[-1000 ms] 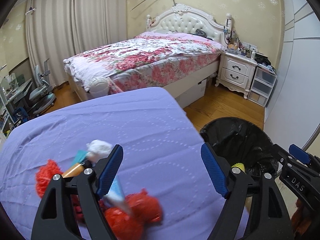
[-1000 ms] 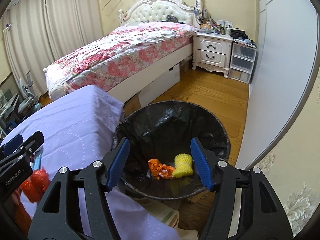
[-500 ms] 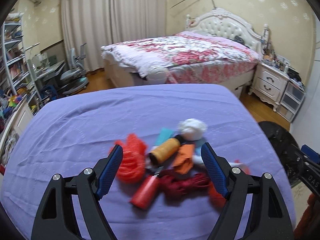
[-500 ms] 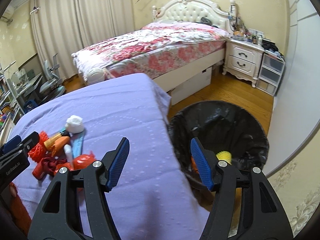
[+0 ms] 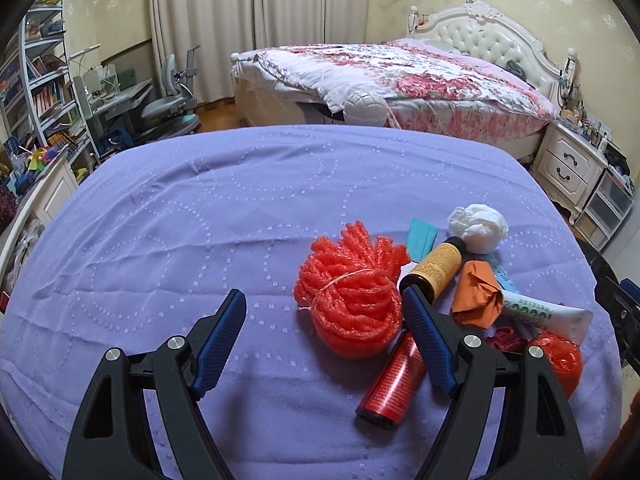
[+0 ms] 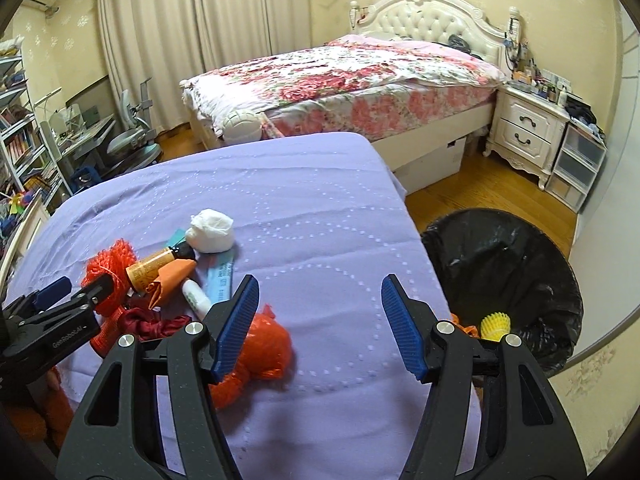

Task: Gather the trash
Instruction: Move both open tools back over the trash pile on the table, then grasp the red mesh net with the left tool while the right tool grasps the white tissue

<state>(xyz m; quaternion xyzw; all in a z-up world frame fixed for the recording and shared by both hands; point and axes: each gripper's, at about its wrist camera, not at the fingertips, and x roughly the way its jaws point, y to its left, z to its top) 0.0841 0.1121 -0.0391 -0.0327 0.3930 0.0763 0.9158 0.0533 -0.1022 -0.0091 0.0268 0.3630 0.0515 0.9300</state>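
Both grippers hang over the purple counter (image 5: 224, 216) with fingers spread and nothing between them. The left gripper (image 5: 324, 312) points at the trash pile, and the orange foam net (image 5: 352, 292) lies at about 1 o'clock from it, just beside its right finger. Around the net lie a red can (image 5: 390, 386), a brown bottle (image 5: 438, 264), a white paper ball (image 5: 478, 228) and an orange wrapper (image 5: 478, 296), touching each other. The right gripper (image 6: 316, 306) is over bare cloth; the black-lined trash bin (image 6: 508, 256) stands on the floor at 2 o'clock from it, with a yellow piece (image 6: 495, 325) inside.
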